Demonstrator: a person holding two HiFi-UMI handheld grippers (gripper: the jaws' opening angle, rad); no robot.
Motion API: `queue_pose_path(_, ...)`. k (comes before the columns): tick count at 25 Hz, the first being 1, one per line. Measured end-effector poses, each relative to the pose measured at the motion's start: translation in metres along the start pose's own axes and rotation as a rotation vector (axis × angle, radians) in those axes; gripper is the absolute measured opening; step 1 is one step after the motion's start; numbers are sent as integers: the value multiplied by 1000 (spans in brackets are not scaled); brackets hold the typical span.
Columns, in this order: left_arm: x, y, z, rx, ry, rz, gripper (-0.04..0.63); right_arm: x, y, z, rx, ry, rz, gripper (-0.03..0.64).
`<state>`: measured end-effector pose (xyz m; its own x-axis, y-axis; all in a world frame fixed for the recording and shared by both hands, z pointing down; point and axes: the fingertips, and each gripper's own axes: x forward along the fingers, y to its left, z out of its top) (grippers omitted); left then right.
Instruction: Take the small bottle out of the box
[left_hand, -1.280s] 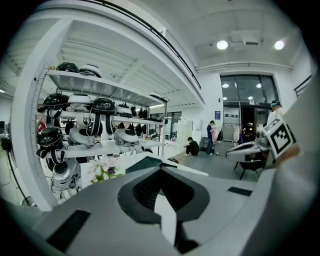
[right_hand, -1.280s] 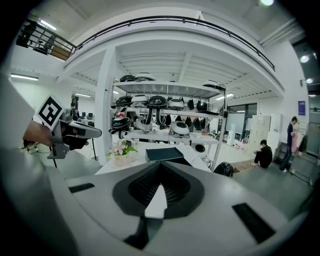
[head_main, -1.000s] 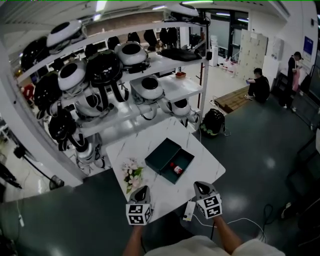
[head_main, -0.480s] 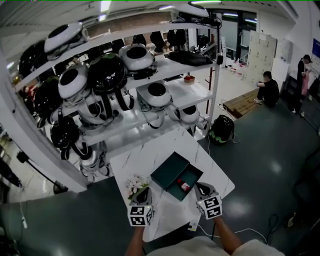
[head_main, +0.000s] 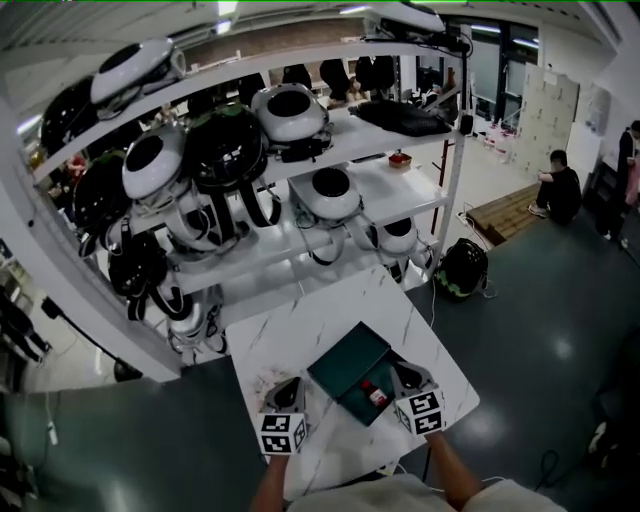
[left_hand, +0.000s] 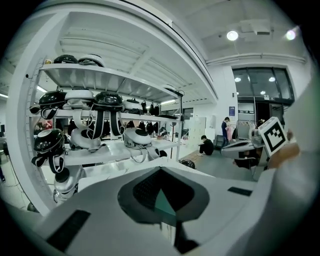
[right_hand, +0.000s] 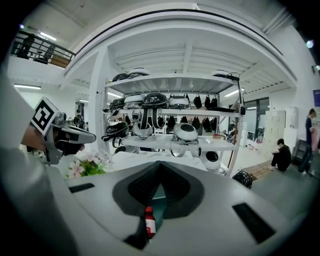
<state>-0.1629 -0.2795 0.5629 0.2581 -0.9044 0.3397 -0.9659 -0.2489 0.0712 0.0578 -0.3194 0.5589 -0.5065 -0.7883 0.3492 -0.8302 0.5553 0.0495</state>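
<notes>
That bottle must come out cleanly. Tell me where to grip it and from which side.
Grip the small bottle across its labelled body, below the red cap, coming from above with the right claw: it seems to lie flat in the open green box, whose walls block a sideways approach.

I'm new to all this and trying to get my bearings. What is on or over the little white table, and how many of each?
Box: 1
Bottle: 1
Flower bunch: 1
Grippers: 2, left gripper and right gripper
Total: 5
</notes>
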Motion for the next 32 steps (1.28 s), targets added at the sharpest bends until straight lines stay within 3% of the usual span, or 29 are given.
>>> queue_pose_path(9, 29, 7, -1, -2, 29, 17, 18, 30, -15, -13, 37, 20, 32, 21)
queue_pose_path(32, 86, 3, -45, -35, 106, -109, 18, 60, -7, -83, 43, 200, -17, 21)
